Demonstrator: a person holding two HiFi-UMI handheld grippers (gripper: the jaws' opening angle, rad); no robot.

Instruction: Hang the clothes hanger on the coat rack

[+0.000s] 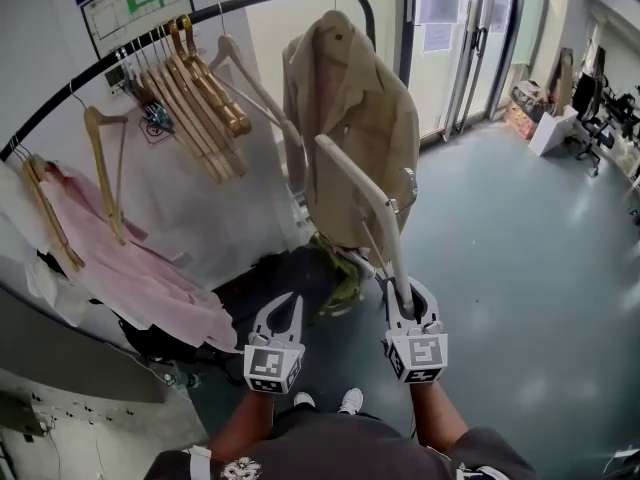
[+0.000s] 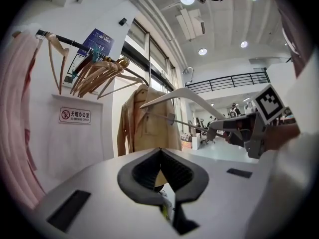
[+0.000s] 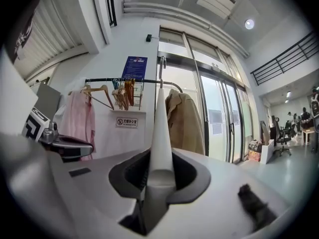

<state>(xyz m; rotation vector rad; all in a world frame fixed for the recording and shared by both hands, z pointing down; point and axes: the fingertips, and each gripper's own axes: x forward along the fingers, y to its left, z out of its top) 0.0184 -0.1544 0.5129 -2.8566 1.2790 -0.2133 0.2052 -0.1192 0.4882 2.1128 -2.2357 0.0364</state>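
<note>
A white clothes hanger slants up and to the left from my right gripper, which is shut on one end of it. In the right gripper view the hanger's arm rises straight out between the jaws. Its upper end is in front of the beige jacket, below the black rail of the coat rack. My left gripper is beside the right one, shut and holding nothing. From the left gripper view the hanger and right gripper show to the right.
Several wooden hangers crowd the rail's left half, and a pink garment hangs at its far left. A dark pile of clothes lies on the floor under the rack. Glass doors stand behind, with office chairs far right.
</note>
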